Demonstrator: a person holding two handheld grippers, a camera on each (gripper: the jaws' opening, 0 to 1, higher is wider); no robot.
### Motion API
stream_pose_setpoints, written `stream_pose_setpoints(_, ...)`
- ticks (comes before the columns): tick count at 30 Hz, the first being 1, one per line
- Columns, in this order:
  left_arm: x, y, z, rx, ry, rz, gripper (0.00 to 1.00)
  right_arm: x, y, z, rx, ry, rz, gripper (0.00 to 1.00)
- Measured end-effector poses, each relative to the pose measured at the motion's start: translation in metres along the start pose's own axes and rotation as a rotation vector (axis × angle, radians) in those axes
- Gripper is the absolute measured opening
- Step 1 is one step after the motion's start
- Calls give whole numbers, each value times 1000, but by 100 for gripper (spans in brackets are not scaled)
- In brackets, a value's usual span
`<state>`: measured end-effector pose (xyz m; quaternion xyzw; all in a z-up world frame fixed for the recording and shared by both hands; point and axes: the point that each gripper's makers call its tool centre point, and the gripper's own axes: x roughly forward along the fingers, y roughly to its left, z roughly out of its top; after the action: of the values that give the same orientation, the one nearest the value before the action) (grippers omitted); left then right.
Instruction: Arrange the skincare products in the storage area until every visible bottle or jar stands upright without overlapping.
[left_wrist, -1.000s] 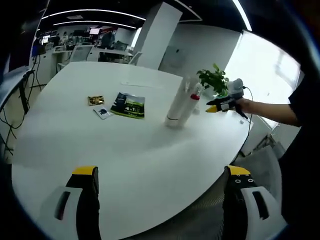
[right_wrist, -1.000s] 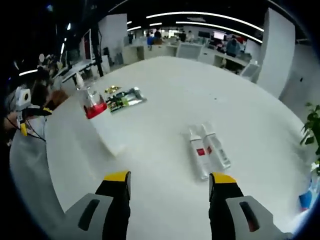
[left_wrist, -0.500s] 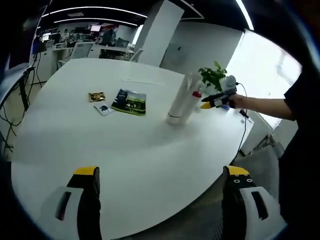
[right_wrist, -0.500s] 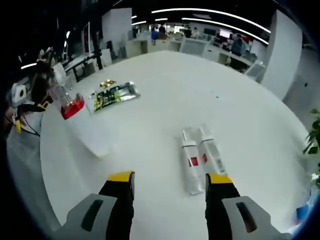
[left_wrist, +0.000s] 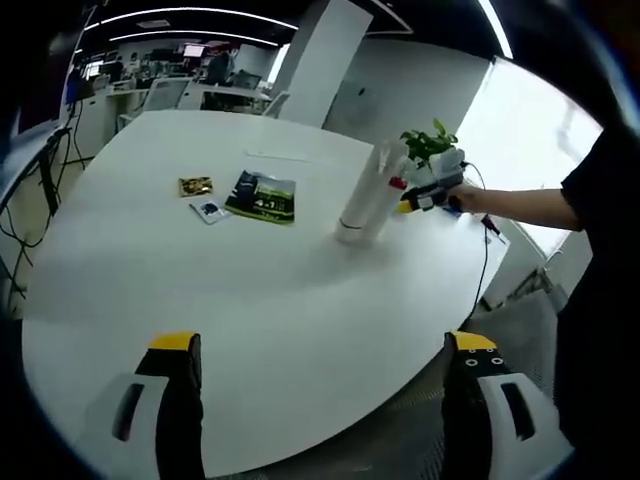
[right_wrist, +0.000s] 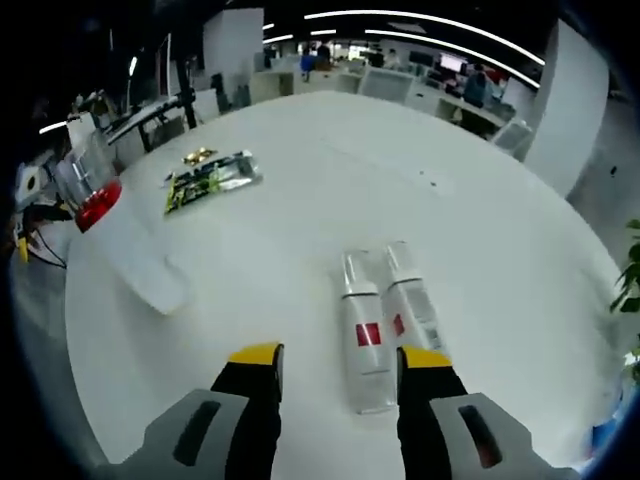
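The right gripper (right_wrist: 335, 365) has moved closer to two white tubes (right_wrist: 384, 312) lying flat side by side on the round white table (right_wrist: 300, 200), its jaws now spread around their near ends, so a pickup looks imminent. The tubes carry red labels. The left gripper (left_wrist: 320, 350) hangs back over the near table edge, jaws wide apart and empty, facing a tall white bottle (left_wrist: 362, 200)

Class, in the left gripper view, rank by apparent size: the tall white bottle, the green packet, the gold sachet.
1. White bottle, largest.
2. Green packet.
3. Gold sachet, smallest.
All lie at a similar distance, so the order is fairly safe.
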<state>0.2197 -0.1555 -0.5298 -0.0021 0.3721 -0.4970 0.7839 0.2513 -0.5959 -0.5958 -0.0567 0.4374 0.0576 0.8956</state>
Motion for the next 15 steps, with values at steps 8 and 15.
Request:
stream_pose_setpoints(8,1,0,-1,0,8,5,93,5,-3,-3,-4,17,-4,42)
stream_pose_setpoints(15,1,0,-3,9,19,7,93,7,-6,-4,-10,27,-9,36)
